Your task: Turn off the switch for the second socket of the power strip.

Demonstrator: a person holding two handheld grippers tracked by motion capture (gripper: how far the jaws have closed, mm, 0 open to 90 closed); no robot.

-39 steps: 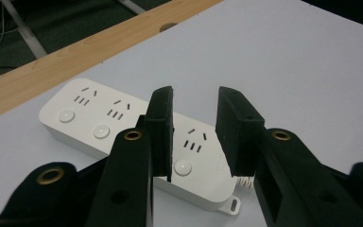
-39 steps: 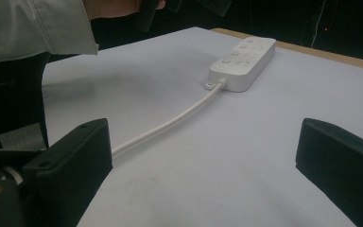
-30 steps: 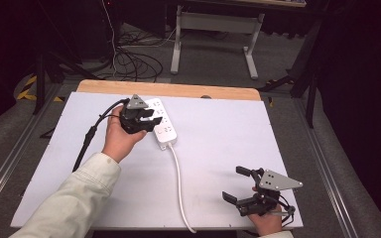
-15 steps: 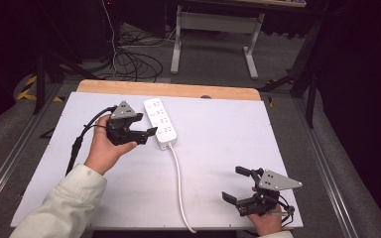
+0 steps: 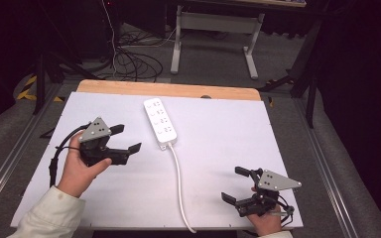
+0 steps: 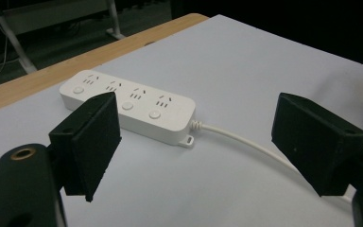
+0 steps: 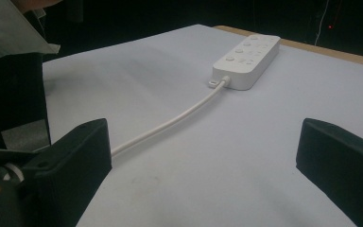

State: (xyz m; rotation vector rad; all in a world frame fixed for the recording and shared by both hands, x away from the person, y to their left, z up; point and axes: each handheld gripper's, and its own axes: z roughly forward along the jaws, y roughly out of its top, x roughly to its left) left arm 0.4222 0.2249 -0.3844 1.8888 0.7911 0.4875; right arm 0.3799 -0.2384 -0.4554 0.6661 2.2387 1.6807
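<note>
Left claw (image 5: 126, 139) spread wide with nothing in it, just left of the white power strip (image 5: 160, 123) on the counter (image 5: 218, 129).
The left claw's jaws have just been opening, and nothing lies between them; in the left gripper view the power strip (image 6: 128, 105) sits beyond the two black pads, apart from both. The strip lies flat near the counter's far edge, slightly angled, its white cord (image 5: 179, 183) running toward the near edge between the two hands. The right claw (image 5: 237, 184) hovers at the near right corner, well apart from the strip, its jaws also standing open and holding nothing; in the right gripper view the cord (image 7: 170, 123) passes by its left pad toward the strip (image 7: 246, 60). A pale sleeve (image 5: 49, 218) covers the left forearm.
</note>
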